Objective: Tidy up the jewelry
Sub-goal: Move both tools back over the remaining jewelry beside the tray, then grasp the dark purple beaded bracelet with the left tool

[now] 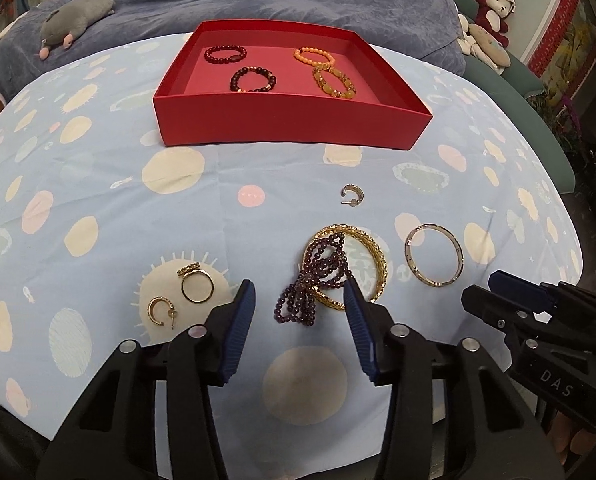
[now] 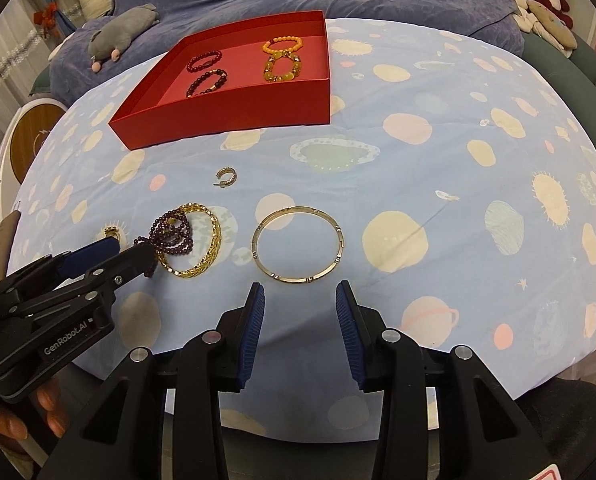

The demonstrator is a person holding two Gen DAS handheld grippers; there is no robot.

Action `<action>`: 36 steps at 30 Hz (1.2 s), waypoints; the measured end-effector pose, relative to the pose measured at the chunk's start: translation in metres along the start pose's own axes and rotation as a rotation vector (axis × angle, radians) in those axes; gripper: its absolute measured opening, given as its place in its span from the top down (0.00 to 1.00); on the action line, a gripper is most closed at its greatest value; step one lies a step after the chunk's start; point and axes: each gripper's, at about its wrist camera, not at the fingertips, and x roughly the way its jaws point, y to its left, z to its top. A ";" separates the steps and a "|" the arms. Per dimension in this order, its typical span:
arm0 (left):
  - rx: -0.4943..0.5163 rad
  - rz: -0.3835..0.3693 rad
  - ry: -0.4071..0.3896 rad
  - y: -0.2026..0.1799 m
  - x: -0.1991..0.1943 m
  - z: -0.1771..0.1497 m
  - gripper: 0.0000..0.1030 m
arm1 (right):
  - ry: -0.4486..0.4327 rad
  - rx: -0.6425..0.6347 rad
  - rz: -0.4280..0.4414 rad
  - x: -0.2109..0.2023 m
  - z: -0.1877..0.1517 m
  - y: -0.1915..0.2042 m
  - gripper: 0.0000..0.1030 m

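Now I see my left gripper (image 1: 300, 294) low over the spotted tablecloth (image 1: 98, 184), jaws partly open and holding nothing. The purple bead strand (image 1: 318, 272) lies just ahead between the two blue pads, apart from them, and it drapes over the near-left side of the woven gold bangle (image 1: 372, 264). The right pad tip stands just beside that bangle's near rim; I cannot tell if they touch.

My right gripper (image 2: 300, 300) is also partly open and empty, and the thin gold bangle (image 2: 297, 244) lies flat just beyond its tips, alone on the cloth. To the right of this bangle the cloth is free until the table's rounded edge.

On the left, a gold ring (image 1: 197, 285) and a gold hoop earring (image 1: 160, 311) lie near each other. A second small earring (image 1: 352, 194) sits farther off, in the open strip between the bangles and the red box (image 1: 290, 126). Inside the box, four bead bracelets lie, two dark ones on the left, two orange-yellow on the right. The near wall of the box stands upright toward me.
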 end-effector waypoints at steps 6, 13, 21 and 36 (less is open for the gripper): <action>-0.015 -0.027 0.031 0.004 0.009 0.000 0.89 | 0.005 -0.018 0.015 0.003 0.000 0.011 0.64; -0.006 -0.018 0.005 0.010 0.000 -0.003 0.97 | 0.006 -0.041 0.030 0.003 0.000 0.022 0.64; -0.048 -0.049 -0.047 0.023 -0.027 0.000 0.97 | 0.013 -0.056 0.043 0.006 0.000 0.031 0.64; -0.124 0.011 -0.068 0.060 -0.038 -0.003 0.97 | 0.033 -0.107 0.093 0.017 0.002 0.065 0.63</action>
